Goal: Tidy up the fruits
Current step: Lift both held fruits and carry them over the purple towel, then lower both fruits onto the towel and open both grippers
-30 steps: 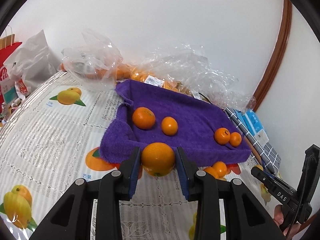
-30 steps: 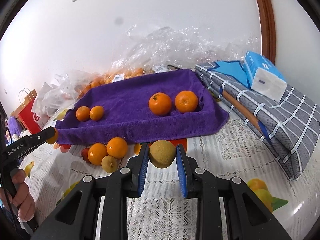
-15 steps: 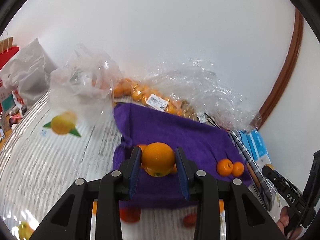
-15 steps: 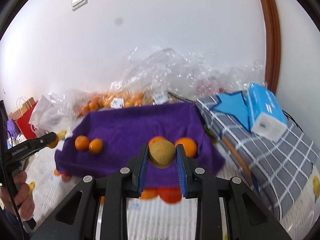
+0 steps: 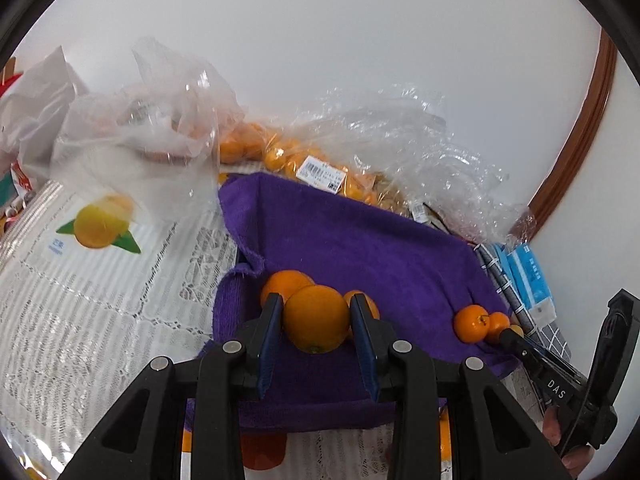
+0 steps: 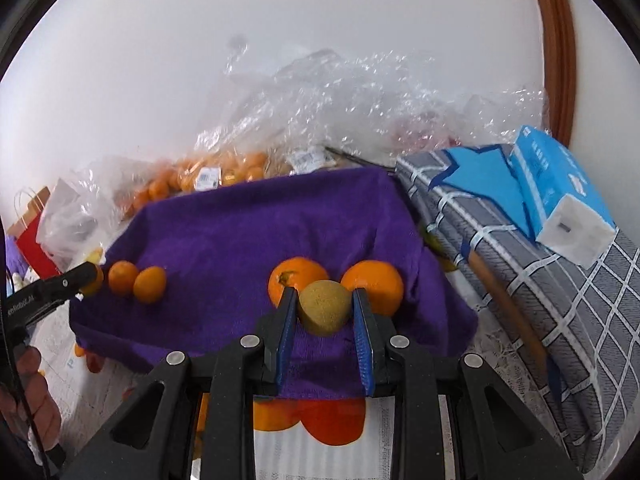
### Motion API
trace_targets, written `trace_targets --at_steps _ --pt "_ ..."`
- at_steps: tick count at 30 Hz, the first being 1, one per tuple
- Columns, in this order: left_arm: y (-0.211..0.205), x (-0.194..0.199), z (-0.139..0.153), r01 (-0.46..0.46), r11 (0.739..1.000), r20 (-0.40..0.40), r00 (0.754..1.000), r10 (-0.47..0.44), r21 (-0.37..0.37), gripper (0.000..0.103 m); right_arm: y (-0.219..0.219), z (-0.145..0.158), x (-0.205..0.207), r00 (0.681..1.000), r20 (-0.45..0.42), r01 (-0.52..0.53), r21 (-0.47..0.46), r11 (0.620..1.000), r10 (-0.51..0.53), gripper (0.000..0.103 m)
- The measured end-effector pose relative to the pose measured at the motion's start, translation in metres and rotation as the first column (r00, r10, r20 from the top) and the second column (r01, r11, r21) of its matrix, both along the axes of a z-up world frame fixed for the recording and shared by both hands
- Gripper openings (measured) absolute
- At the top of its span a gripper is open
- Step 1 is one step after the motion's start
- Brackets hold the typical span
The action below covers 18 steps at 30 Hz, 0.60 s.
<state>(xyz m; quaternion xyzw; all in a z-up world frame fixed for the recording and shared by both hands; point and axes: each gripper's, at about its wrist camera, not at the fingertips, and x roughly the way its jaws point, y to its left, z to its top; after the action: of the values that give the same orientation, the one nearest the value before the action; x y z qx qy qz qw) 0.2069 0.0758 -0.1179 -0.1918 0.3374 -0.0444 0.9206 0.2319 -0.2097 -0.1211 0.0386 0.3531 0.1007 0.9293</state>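
Left hand-held gripper clamps an orange above the purple towel. Right hand-held gripper clamps a brownish-green fruit over the towel's front edge, before two oranges.

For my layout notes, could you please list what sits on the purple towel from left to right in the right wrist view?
Two small oranges side by side → large orange with a stem → brownish-green fruit held in the right gripper → second large orange.
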Motion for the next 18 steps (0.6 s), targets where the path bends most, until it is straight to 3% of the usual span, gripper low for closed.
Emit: trace_targets --at_steps 5,18 --pt "-0.01 0.003 -0.005 0.014 0.999 -0.013 1.0 -0.013 0.032 0.033 0.004 -0.011 0.006 0.999 -0.045 -0.016 -0.005 1.0 0.015 0.027" --pt "-0.018 0.007 -0.012 0.027 0.997 -0.047 0.999 -0.024 0.076 0.033 0.005 -0.012 0.005 0.999 -0.033 -0.011 -0.011 1.0 0.011 0.028"
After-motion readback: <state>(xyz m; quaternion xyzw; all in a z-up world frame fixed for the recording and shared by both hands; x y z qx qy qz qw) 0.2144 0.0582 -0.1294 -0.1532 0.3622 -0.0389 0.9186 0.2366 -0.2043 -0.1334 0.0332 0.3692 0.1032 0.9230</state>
